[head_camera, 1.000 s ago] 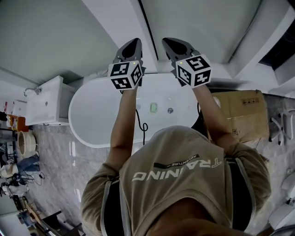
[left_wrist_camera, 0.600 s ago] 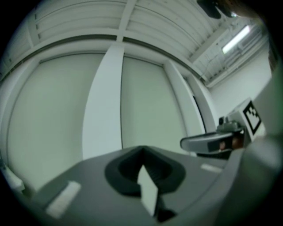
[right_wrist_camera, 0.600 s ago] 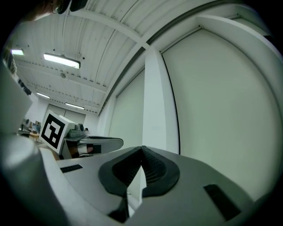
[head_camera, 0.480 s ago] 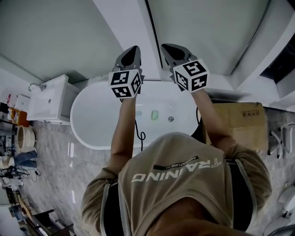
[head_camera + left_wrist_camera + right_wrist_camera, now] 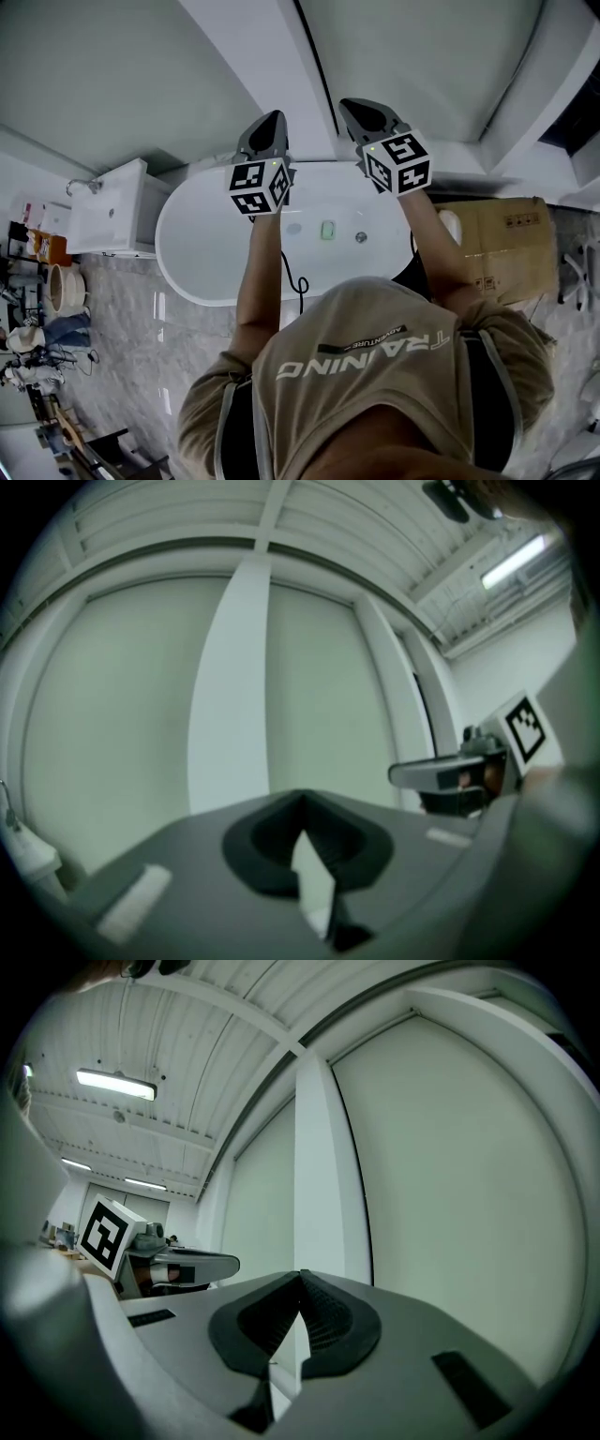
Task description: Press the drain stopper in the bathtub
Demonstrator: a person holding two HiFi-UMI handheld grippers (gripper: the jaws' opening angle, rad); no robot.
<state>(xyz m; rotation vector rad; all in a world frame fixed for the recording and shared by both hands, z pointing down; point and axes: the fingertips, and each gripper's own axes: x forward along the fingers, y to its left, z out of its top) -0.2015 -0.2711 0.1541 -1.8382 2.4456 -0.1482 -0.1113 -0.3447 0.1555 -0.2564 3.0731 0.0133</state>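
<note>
A white oval bathtub lies below me in the head view. On its floor sit the small round metal drain stopper and a green object. Both grippers are held up at arm's length, well above the tub, and point at the pale wall. My left gripper has its jaws together with nothing between them, and so does my right gripper. In the left gripper view the shut tips face wall panels. The right gripper's tips face the same wall. Neither gripper view shows the tub.
A white washbasin cabinet stands left of the tub. A cardboard box sits at its right end. A black cable hangs over the tub's near rim. Clutter lies on the marble floor at far left.
Both grippers stay raised and shut. The head view has shifted slightly, so the tub and grippers sit a little further right and lower in the picture.
</note>
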